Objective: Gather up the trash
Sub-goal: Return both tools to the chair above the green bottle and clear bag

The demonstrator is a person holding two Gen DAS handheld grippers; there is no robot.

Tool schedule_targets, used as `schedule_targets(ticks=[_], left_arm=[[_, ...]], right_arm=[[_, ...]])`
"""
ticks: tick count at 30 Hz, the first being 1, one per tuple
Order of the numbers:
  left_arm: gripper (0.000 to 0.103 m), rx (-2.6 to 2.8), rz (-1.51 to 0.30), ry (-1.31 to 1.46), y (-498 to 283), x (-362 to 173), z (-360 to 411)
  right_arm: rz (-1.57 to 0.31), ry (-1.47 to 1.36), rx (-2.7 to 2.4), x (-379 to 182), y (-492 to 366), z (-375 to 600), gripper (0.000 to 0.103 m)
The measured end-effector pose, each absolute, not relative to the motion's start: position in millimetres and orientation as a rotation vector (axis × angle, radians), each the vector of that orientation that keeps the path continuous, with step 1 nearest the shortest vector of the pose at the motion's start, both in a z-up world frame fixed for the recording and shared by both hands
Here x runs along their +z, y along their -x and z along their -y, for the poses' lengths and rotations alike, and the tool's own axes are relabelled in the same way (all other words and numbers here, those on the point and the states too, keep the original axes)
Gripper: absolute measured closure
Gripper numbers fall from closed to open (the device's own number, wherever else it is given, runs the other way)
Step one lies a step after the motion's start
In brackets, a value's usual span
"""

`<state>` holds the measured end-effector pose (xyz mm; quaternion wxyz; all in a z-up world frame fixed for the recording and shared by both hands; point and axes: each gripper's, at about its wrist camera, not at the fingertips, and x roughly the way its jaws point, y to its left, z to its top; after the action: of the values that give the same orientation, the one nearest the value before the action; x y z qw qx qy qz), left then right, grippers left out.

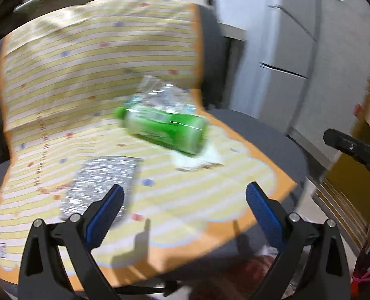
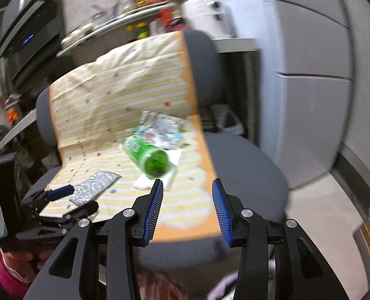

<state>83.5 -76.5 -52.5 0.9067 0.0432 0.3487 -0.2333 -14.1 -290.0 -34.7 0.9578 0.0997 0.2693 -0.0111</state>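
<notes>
both tongs, left tongs (image 1: 185, 200) and right tongs (image 2: 187, 195), hang spread and empty. nearest, a foil wrapper (image 1: 102, 185) at the left tongs' eleven o'clock; beyond, a green bottle (image 2: 148, 158) on the chair's cloth (image 2: 105, 95), its base towards the right tongs, the nearer pair, long axis towards eleven o'clock.

The bottle (image 1: 163, 128) is green. The cloth (image 1: 79, 80) has yellow and white stripes with an orange border. The chair (image 2: 247, 162) is grey.

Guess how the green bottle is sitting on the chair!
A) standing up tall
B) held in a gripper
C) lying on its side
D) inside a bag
C: the green bottle lies tipped over on the striped cloth, and both open grippers, left and right, are clear of it.
</notes>
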Motion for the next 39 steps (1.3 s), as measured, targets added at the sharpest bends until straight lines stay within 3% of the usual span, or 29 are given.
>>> schedule_targets(ticks=[10,14,19,30,39], left_arm=[[0.008,-0.266,-0.725,-0.06,-143.5,-45.2,18.9],[0.008,-0.196,-0.74,-0.058,-162.9,-51.0,1.7],[0.008,-0.165,-0.758,-0.044,-175.6,-58.5,-15.2],[0.008,-0.086,-0.75,-0.016,-186.2,-60.9,-42.8],[0.008,-0.115,-0.745,0.005,-204.4,-64.2,-38.2]], right_arm=[[-0.706,-0.258,0.227,-66.7,-141.3,270.3,0.059],[-0.73,-0.217,0.25,-80.6,-174.9,254.2,0.042],[-0.786,-0.206,0.269,-98.1,-202.9,244.2,0.033],[-0.777,-0.08,0.545,-82.4,-197.6,128.5,0.034],[-0.71,-0.025,0.195,-73.7,-239.5,211.1,0.033]])
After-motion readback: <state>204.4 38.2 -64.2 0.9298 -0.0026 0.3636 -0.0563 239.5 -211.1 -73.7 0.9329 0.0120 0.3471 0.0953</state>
